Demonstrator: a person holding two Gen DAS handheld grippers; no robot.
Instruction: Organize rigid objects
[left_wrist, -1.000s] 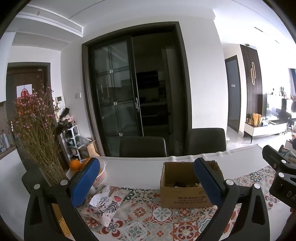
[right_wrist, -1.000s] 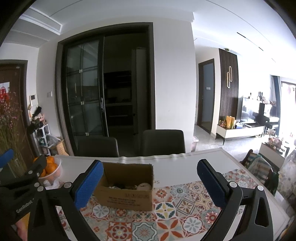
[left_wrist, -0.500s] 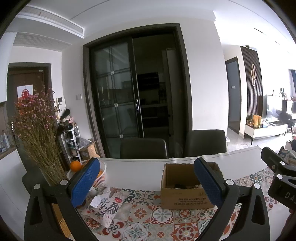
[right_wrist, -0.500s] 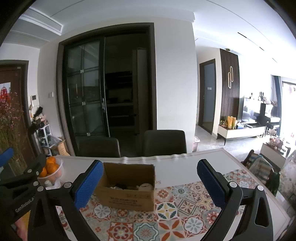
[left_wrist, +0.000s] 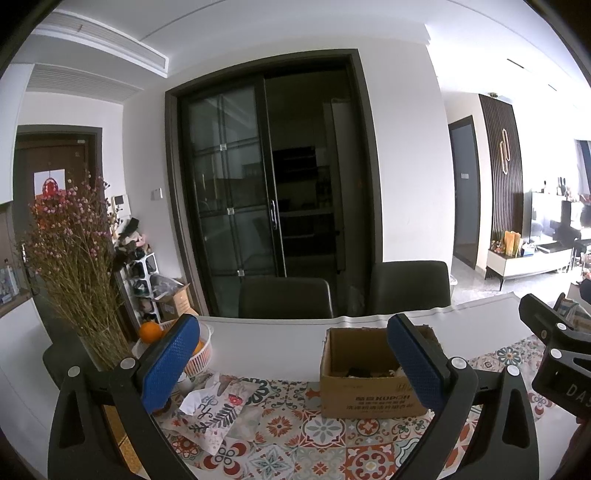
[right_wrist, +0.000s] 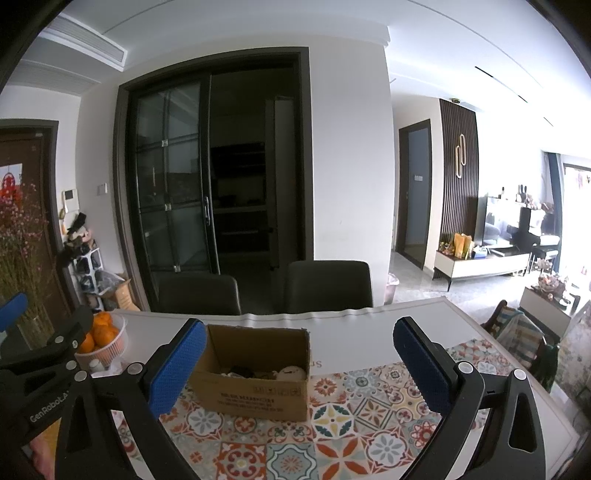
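Note:
An open brown cardboard box (left_wrist: 365, 395) (right_wrist: 255, 391) stands on the patterned tablecloth (right_wrist: 332, 439) in the middle of the table. It holds several small items, one pale and round (right_wrist: 291, 373); the rest are too dark to tell. My left gripper (left_wrist: 291, 365) is open and empty, held above the table in front of the box. My right gripper (right_wrist: 299, 365) is open and empty, also in front of the box. Each gripper shows at the edge of the other's view.
A white basket of oranges (right_wrist: 105, 338) (left_wrist: 199, 350) and a vase of dried pink flowers (left_wrist: 74, 266) stand at the table's left. A patterned cloth with a white tissue (left_wrist: 214, 410) lies front left. Two dark chairs (right_wrist: 328, 286) stand behind the table.
Both views have tilted slightly, so the box and table sit a little lower in the frames. The grippers stay open and nothing on the table has moved.

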